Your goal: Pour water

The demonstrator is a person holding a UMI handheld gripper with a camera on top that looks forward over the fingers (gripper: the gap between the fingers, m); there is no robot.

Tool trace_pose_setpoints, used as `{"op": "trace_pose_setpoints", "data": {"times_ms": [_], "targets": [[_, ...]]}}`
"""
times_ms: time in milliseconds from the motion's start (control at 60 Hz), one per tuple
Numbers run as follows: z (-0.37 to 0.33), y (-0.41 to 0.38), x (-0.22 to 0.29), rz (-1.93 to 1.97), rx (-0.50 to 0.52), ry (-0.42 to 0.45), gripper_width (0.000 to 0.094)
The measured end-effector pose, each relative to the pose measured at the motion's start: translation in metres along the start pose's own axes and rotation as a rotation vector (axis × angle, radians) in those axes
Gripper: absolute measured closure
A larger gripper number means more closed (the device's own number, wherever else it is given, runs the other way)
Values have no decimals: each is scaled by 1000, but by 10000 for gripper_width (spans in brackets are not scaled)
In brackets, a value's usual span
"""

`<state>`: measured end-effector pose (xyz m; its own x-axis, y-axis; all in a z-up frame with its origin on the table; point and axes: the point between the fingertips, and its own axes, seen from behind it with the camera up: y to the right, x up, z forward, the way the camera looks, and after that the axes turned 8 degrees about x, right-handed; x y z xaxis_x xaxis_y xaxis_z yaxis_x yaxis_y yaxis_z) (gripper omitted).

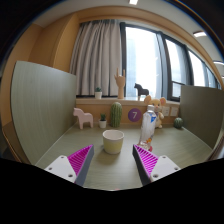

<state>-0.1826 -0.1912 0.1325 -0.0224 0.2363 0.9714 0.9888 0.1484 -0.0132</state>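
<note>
Water is not visible as such; the likeliest source is the bottle (149, 126) with an orange band, standing upright far right on the table (60, 145), beyond the right finger. The likely receiver, a pale cup (113, 141), stands near the middle of the table, just ahead of the fingers and between their lines, apart from both.

Largest first: grey partition panels (40, 105) wall the table at left and right, with a curtained window (140, 60) behind. Along the far edge sit a pink toy horse (83, 118), a green cactus figure (116, 114), a purple numbered tag (134, 115), a dark horse figure (141, 90) on the sill and a wooden hand model (120, 84).

The gripper (113, 163) hangs low and near, its claw spread wide with nothing in it, magenta pads (78, 160) facing inward.

Risks, as I judge them: the bottle stands among small figures, so a wide approach could knock one over or nudge the bottle before the fingers close. A narrow round bottle may twist or slip in a two-finger hold when tilted, sending water past the rim. The cup looks light; a brush from a finger or the bottle's neck could tip it.
</note>
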Motion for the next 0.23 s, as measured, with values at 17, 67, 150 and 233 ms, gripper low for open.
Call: {"op": "trace_pose_setpoints", "data": {"times_ms": [17,67,150,233], "targets": [[-2,0,2,-1,-2,2,148],[-9,-2,7,4,-5,9,148],[-16,-2,12,4,-5,20,148],[-22,-2,14,2,-3,22,148]]}}
